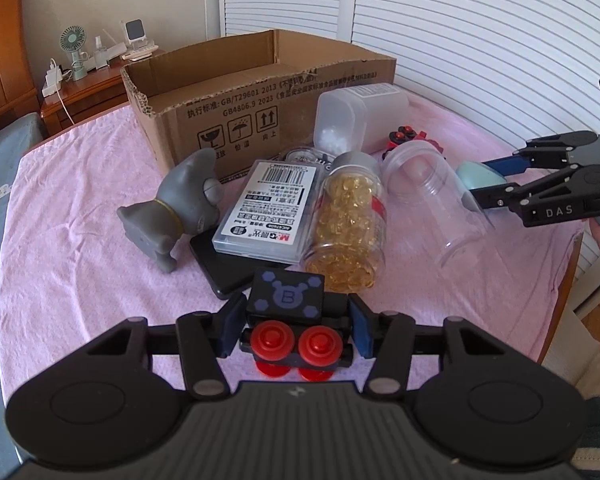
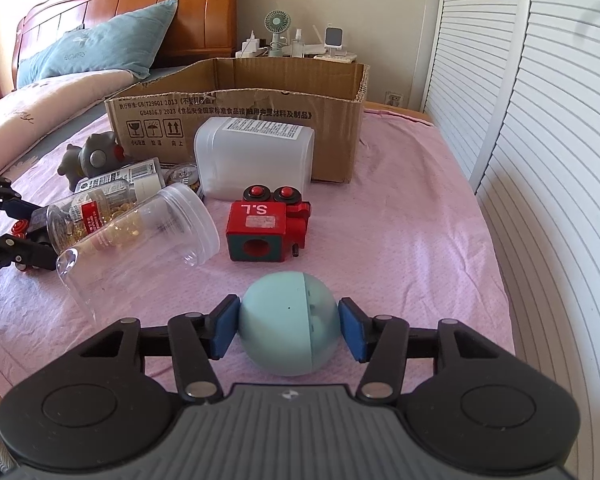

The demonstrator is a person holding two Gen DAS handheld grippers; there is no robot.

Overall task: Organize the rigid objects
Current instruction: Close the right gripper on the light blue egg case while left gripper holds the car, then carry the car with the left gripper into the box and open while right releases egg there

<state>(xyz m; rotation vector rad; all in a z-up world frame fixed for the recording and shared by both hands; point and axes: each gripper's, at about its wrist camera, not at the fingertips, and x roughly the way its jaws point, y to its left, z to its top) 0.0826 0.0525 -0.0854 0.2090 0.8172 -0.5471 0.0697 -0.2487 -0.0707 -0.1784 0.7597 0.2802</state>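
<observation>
My left gripper (image 1: 294,330) is shut on a black block toy with red wheels (image 1: 288,300), at the near side of the pile. My right gripper (image 2: 288,330) is shut on a pale blue ball-shaped object (image 2: 286,326); it also shows in the left wrist view (image 1: 480,174). An open cardboard box (image 1: 260,92) stands at the back of the pink cloth (image 2: 400,240). Before it lie a grey dog toy (image 1: 172,216), a clear flat case with a barcode (image 1: 272,208), a bottle of yellow capsules (image 1: 348,228), a clear empty jar (image 2: 140,236), a white container (image 2: 256,156) and a red block toy (image 2: 266,226).
A dark flat slab (image 1: 228,268) lies under the case. A wooden nightstand (image 1: 84,96) with a small fan and chargers stands behind the box. White louvred doors (image 2: 540,120) run along the right. A blue pillow (image 2: 100,48) and a wooden headboard are at the left.
</observation>
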